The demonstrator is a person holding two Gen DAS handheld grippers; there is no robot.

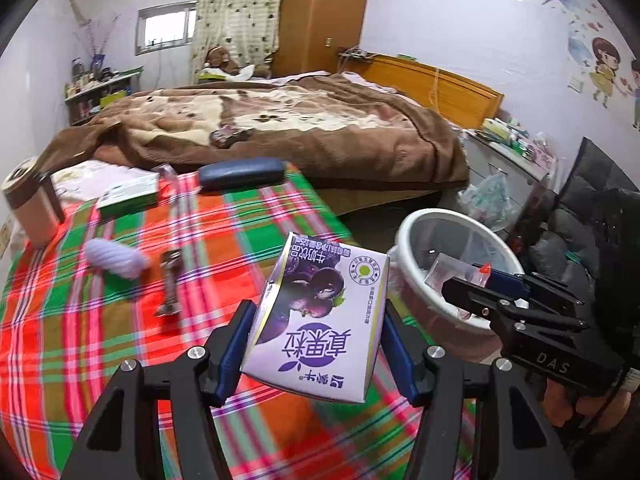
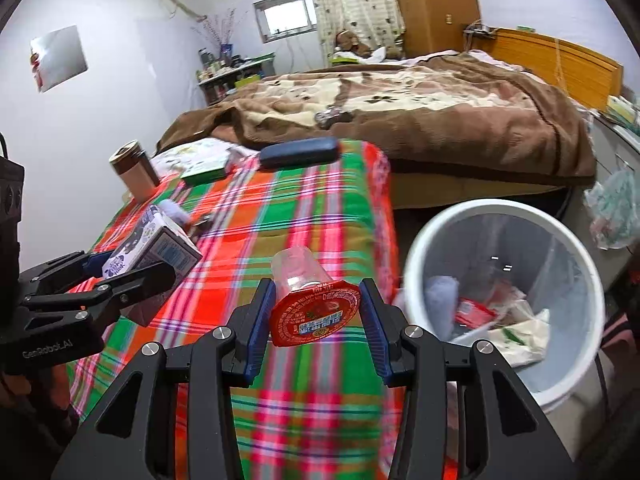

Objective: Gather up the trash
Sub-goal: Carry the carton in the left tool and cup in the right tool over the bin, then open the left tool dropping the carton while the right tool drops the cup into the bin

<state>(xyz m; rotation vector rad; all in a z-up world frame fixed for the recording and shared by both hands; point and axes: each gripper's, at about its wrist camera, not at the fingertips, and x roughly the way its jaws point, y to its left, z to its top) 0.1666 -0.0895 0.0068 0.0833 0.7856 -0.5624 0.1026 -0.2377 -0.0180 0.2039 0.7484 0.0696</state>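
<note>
My left gripper is shut on a purple-and-white milk carton and holds it above the plaid tablecloth; the carton also shows in the right wrist view. My right gripper is shut on a clear plastic cup with a red foil lid, held over the table's right edge. A white trash bin with several scraps inside stands on the floor to the right; it also shows in the left wrist view. A crumpled wrapper and a pale lilac wad lie on the cloth.
On the plaid table stand a beige mug, a green-edged box and a dark blue case. Behind is a bed with a brown blanket. A plastic bag hangs right of the bin.
</note>
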